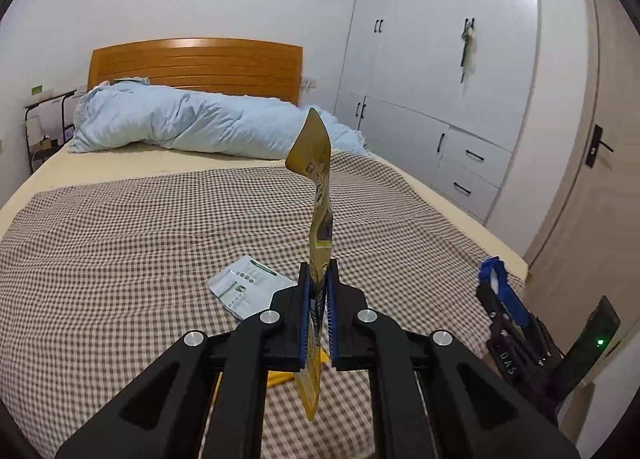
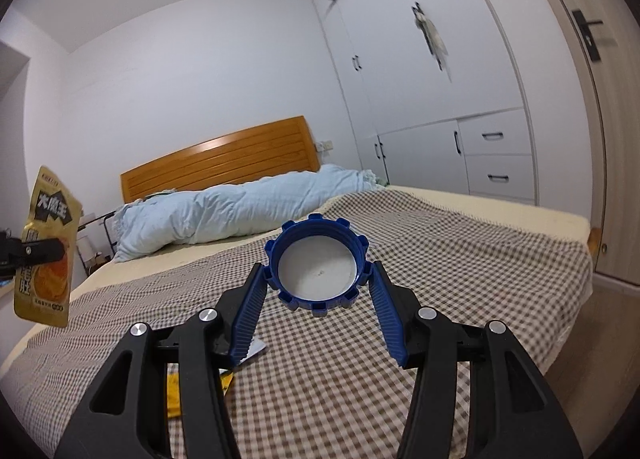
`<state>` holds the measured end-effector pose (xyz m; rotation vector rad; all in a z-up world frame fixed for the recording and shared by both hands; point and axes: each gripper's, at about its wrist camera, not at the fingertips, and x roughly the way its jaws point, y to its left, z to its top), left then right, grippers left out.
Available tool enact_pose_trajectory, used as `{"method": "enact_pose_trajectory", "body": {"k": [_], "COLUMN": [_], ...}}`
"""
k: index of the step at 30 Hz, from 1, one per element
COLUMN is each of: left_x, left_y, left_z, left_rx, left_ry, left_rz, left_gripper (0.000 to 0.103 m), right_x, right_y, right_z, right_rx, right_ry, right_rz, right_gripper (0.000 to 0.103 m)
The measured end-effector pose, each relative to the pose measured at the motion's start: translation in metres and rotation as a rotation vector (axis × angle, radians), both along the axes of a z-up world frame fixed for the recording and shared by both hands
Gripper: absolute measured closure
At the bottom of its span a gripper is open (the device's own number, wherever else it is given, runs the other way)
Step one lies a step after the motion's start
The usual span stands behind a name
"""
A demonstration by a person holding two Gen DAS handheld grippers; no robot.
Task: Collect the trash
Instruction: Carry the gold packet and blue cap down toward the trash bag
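- Between my left tongs [image 1: 318,291] sits a gold snack wrapper [image 1: 316,179], clamped edge-on with the blue pads squeezed tight on it. It sticks up past the tips and curls over at the top, and a bit hangs out below too.
- From the right wrist cam the same wrapper shows up at far left, printed side facing me, held up above the bed.
- My right tongs [image 2: 318,279] are gripping a blue lid [image 2: 318,269] with a notched rim and a white inside. Both pads are pressed against its sides, and the open side faces the camera. You can spot that lid at the right edge of the left cam as well.
- Just below the left tongs, a white and green leaflet [image 1: 250,285] lies flat on the checkered blanket [image 1: 140,243].
- A yellow scrap [image 2: 176,395] pokes out from under the right tongs, also on the blanket. Can't tell what it is exactly.
- Further out there's a rumpled light blue duvet [image 1: 192,123] piled along the wooden headboard [image 1: 196,67].
- White wardrobe [image 1: 440,59] runs along the right wall, with a door [image 1: 592,179] next to it.
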<state>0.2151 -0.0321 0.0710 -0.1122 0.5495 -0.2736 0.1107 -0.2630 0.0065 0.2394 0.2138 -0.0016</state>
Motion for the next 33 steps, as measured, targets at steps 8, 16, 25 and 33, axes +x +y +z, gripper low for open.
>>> {"method": "enact_pose_trajectory", "body": {"k": [8, 16, 25, 33], "left_x": [-0.049, -0.089, -0.137, -0.164], "left_y": [0.007, 0.02, 0.025, 0.026], "left_z": [-0.01, -0.025, -0.038, -0.052], "left_rx": [-0.015, -0.057, -0.091, -0.128], "left_ry": [-0.005, 0.002, -0.029, -0.029], "left_rz": [-0.021, -0.041, -0.079, -0.109], "left_gripper": [0.098, 0.098, 0.098, 0.098], "right_x": [-0.046, -0.079, -0.113, -0.134], "right_y": [0.012, 0.031, 0.048, 0.047], "right_z": [0.001, -0.005, -0.014, -0.021], "right_rx": [-0.061, -0.096, -0.132, -0.139], "right_ry": [-0.024, -0.013, -0.002, 0.022], "right_rz": [0.065, 0.151, 0.234, 0.268], "right_gripper": [0.051, 0.051, 0.052, 0.051]}}
